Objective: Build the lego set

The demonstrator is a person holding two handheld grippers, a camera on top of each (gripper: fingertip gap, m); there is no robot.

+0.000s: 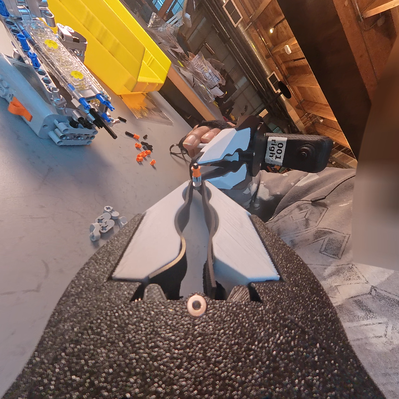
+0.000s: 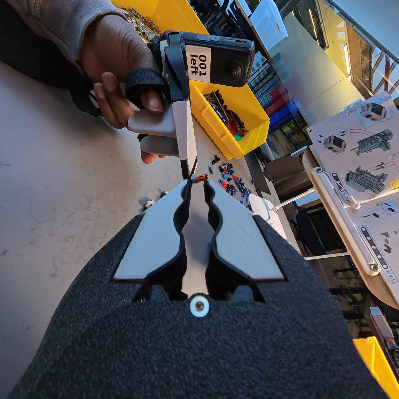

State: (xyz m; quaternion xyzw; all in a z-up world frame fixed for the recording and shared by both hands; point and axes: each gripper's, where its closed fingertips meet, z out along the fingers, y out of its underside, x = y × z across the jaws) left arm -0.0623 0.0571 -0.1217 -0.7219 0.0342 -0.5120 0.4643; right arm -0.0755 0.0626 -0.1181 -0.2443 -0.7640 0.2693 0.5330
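**A:** Start at the fingers. What has the left gripper got?

**B:** Its tips are pinched almost together on the grey end of a pin. The pin is a small stack: a shiny grey sleeve, a ribbed orange collar and a black tip. It is held in the air, clear of the table.

**A:** And the right gripper?

**B:** There is only a narrow gap between its tips, and the pin lies across it, one tip at each end. I cannot tell whether they press on it or just bracket it.

**A:** What are the fingers like?

**B:** Pale plastic wedges with fine layer lines. They have wavy black liners inside and sit in a pebbled black body.

**A:** What is around the pin?

**B:** In the left view, loose orange collars and short black pegs lie beyond it. Further beyond is a grey model of holed beams with blue pegs, and behind that a yellow bin. Rounded grey connectors lie to one side, well apart from the pin.

**A:** And in the right view?

**B:** Past the pin there is a scatter of blue, black and red bits. Behind those is a second bin holding dark parts. Off to the side stands a pictured sheet on a stand.
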